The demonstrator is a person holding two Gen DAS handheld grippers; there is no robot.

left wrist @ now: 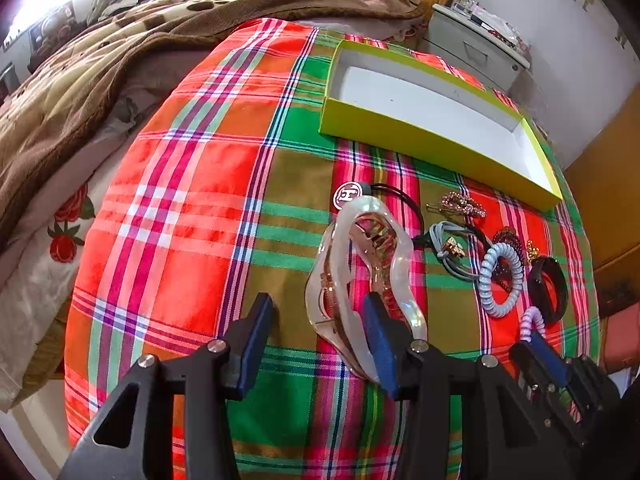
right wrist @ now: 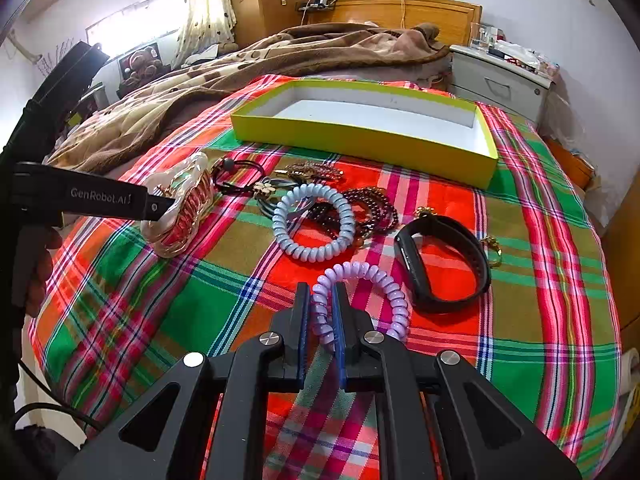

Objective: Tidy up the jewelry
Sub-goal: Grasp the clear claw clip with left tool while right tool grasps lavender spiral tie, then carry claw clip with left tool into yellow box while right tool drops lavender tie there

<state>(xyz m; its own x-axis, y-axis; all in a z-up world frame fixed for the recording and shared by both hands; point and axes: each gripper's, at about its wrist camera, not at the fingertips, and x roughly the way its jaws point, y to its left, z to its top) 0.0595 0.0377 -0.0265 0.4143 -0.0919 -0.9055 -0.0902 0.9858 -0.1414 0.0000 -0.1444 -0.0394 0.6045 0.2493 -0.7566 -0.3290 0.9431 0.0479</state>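
Observation:
A clear pink hair claw [left wrist: 360, 264] lies on the plaid cloth; my left gripper [left wrist: 318, 312] is open, its right finger against the claw's near end. It also shows in the right wrist view [right wrist: 180, 208]. My right gripper [right wrist: 322, 300] is shut on a purple spiral hair tie [right wrist: 360, 292], also seen in the left wrist view [left wrist: 532, 322]. A blue spiral tie [right wrist: 314, 222], dark bead bracelets [right wrist: 368, 208], a black band [right wrist: 440, 264], black elastics [right wrist: 240, 176] and a sparkly clip [right wrist: 312, 170] lie nearby. An empty yellow-green box [right wrist: 360, 140] sits beyond them.
The plaid cloth [right wrist: 200, 312] covers the bed end. A brown blanket [right wrist: 240, 72] lies behind the box. A white nightstand [right wrist: 504, 80] with clutter stands at the right, a wooden headboard [right wrist: 400, 12] at the back.

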